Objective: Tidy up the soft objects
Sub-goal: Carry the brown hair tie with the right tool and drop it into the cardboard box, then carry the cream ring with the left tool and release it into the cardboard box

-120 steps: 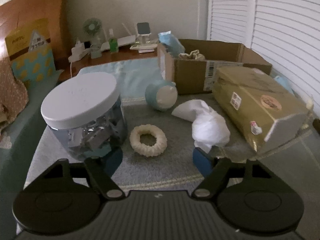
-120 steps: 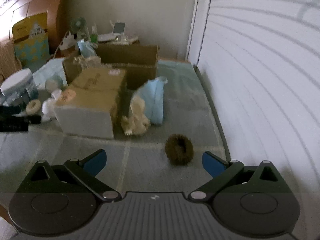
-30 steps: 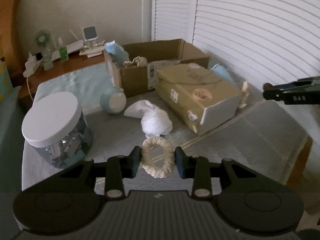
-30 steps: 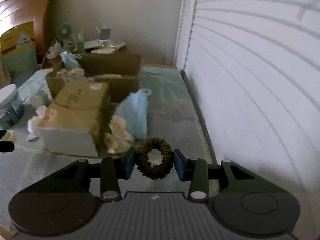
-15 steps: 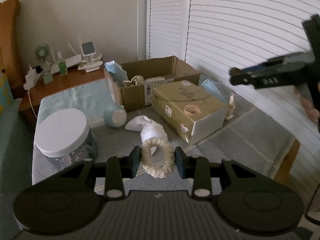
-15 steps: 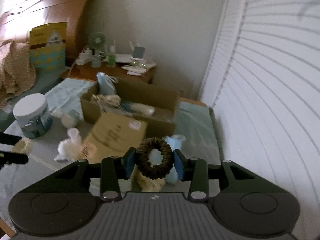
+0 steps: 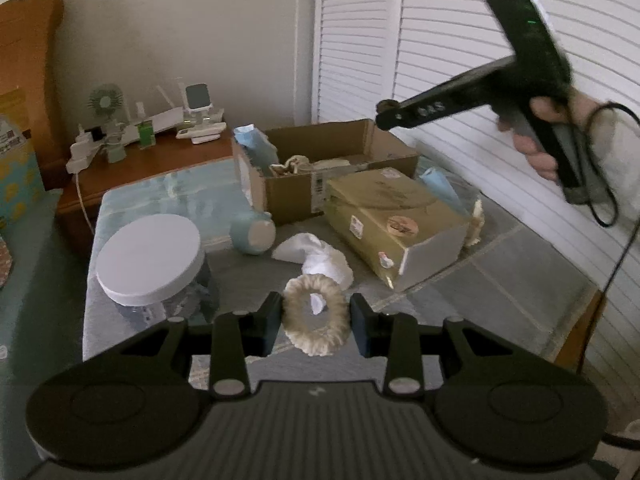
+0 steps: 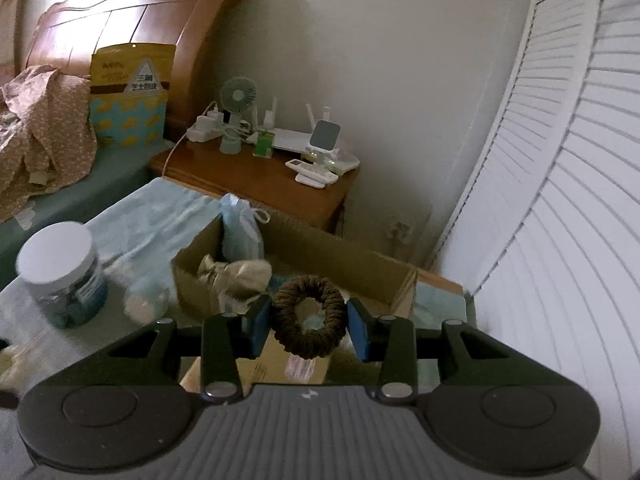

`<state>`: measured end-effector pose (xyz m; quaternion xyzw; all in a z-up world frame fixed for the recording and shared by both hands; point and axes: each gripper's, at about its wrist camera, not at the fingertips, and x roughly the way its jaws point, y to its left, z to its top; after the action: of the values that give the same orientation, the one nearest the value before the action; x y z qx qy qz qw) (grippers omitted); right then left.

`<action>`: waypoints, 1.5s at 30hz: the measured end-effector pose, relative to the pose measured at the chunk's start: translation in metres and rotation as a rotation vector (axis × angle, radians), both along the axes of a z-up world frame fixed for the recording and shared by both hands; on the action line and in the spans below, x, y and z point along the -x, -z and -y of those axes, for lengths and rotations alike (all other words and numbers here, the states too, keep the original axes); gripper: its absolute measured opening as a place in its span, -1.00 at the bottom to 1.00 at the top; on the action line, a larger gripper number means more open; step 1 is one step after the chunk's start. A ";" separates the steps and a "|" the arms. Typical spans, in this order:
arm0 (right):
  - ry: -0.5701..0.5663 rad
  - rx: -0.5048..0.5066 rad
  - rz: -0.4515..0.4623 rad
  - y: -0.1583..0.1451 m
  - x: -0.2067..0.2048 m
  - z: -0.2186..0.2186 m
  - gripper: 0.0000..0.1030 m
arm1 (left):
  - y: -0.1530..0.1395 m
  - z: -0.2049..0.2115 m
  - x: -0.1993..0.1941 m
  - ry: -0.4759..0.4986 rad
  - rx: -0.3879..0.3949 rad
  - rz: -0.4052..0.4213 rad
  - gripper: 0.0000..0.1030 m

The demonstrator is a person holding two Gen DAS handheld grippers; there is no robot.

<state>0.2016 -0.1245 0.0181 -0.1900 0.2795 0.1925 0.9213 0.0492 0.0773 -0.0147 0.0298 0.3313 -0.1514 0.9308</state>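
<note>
On the left a jar with a white lid stands on the bed. Just right of it the left hand-held gripper is shut on a cream scrunchie, held up off the bed. The pads pinch its two outer sides, and the ring stands up between them. Past it lie a white cloth and a closed box. Farther back is an open box with soft things inside.

On the right, the right hand-held gripper is closed on a brown scrunchie the same way. It hangs in the air near the open box.

Both scrunchies look light, soft and squashy. They will not break or slip much. A gentle pinch across the ring is enough. I think they go into the open box next, and they should drop straight down when let go.
</note>
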 end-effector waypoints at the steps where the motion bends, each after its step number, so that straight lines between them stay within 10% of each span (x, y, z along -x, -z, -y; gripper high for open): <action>1: -0.002 0.000 -0.003 0.001 -0.007 -0.002 -0.11 | 0.000 0.000 -0.001 -0.004 0.000 0.000 -0.31; 7: 0.012 -0.006 -0.020 0.010 -0.051 -0.007 -0.05 | -0.001 -0.002 -0.009 -0.032 -0.006 -0.001 -0.31; 16: 0.042 -0.075 -0.045 0.017 -0.056 0.012 1.00 | -0.002 0.001 -0.021 -0.034 -0.006 -0.016 -0.31; 30: 0.124 -0.136 -0.104 0.017 0.024 0.034 1.00 | -0.030 0.020 -0.066 0.032 -0.028 0.012 -0.31; 45: 0.233 -0.145 -0.096 0.028 0.065 0.054 1.00 | -0.054 0.087 -0.200 0.118 -0.045 0.011 -0.31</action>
<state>0.1365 -0.1787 -0.0095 -0.0797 0.3288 0.1129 0.9342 0.2493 -0.0097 0.0398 0.0712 0.3271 -0.1985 0.9212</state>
